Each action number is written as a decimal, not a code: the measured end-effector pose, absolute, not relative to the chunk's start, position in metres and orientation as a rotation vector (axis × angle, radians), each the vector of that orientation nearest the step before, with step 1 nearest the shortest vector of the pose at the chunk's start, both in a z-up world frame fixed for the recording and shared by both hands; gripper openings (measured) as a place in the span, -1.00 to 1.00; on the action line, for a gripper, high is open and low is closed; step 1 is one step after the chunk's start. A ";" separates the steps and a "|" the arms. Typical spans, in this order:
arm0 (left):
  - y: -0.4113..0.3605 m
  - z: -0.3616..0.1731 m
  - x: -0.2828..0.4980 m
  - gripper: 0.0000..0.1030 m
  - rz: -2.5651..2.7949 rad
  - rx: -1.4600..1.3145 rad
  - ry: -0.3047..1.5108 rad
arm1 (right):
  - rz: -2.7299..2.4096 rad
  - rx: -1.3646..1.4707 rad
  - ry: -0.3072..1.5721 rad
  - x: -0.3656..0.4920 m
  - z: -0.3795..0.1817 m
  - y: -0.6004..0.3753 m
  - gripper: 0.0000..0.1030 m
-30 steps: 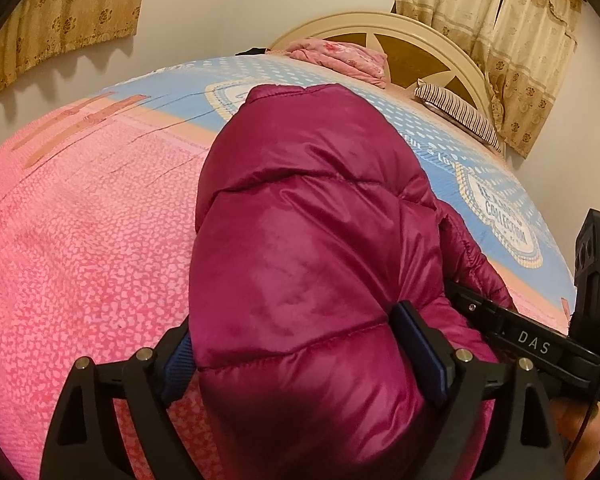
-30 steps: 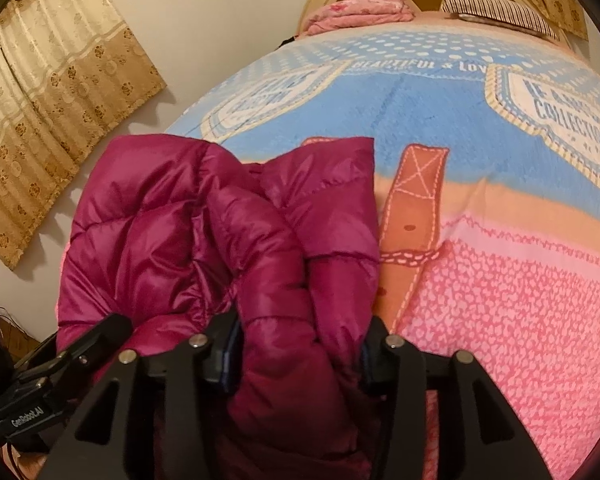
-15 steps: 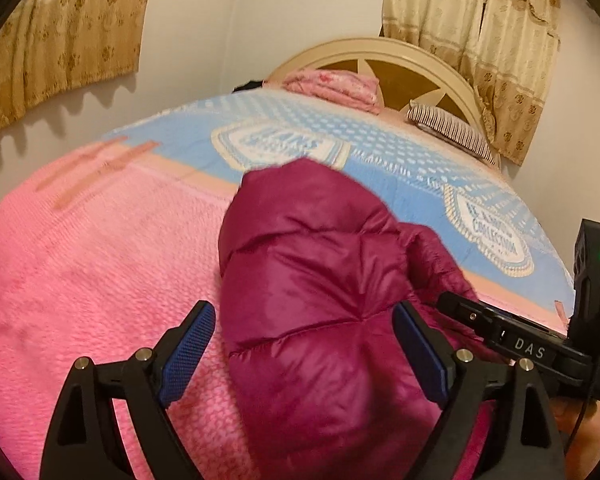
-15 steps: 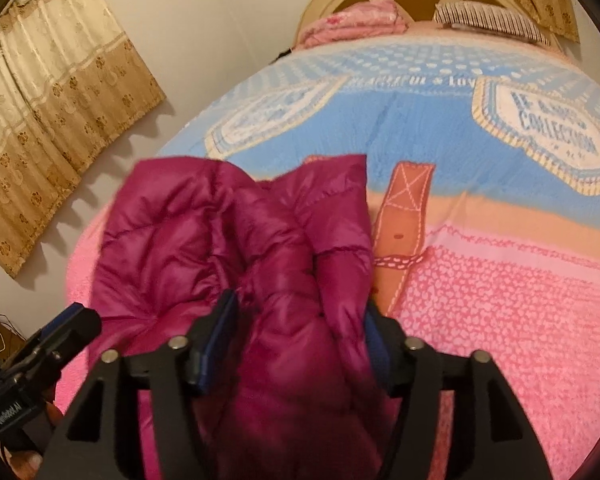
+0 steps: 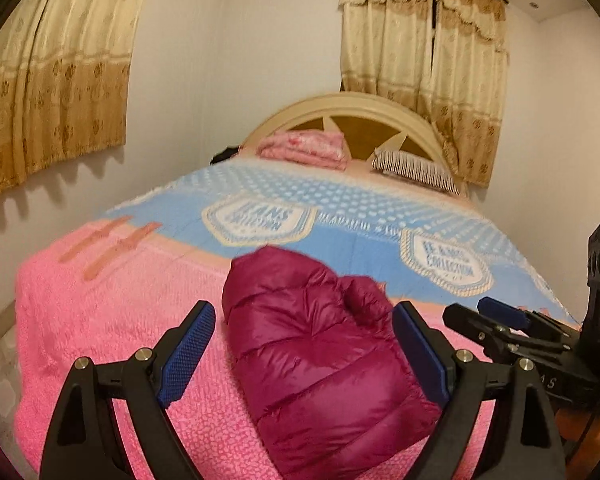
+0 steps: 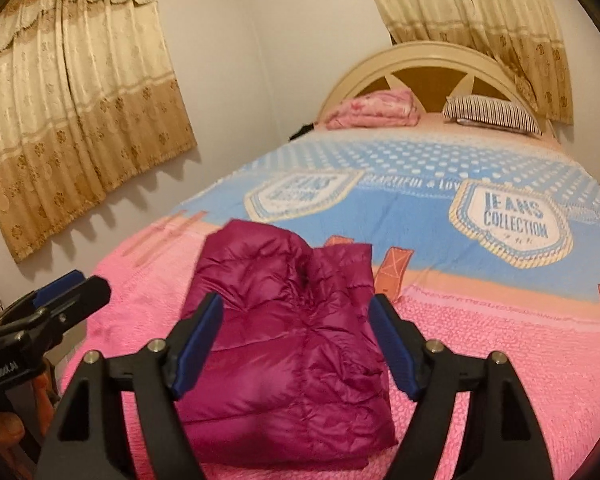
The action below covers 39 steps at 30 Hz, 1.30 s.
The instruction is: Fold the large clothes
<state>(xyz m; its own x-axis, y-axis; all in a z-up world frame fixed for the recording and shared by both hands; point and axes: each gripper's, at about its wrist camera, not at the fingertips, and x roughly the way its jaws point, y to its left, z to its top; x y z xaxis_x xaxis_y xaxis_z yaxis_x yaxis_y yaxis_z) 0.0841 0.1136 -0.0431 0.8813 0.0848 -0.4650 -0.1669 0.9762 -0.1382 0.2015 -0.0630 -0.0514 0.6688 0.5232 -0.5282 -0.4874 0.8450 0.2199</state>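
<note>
A magenta puffer jacket lies folded into a compact bundle on the pink end of the bed; it also shows in the right wrist view. My left gripper is open and empty, held above and behind the jacket, its blue pads apart from the cloth. My right gripper is open and empty too, raised over the jacket's near edge. Each gripper shows in the other's view, the right one at the left view's right edge, the left one at the right view's left edge.
The bed cover is pink near me and blue farther on. A folded pink blanket and a striped pillow lie by the headboard. Curtains hang on the walls left and behind.
Both grippers opened, let go of the jacket and pulled back and up. The jacket dropped and now rests folded on the bed.
</note>
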 end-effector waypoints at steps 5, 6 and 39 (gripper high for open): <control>0.111 -0.038 0.080 0.76 0.123 -0.162 0.451 | 0.568 0.041 0.574 0.192 -0.040 -0.062 0.52; 0.111 -0.039 0.080 0.76 0.127 -0.155 0.450 | 0.566 0.041 0.567 0.191 -0.039 -0.062 0.52; 0.111 -0.052 0.081 0.76 0.162 -0.128 0.461 | 0.598 0.020 0.565 0.174 -0.049 -0.057 0.54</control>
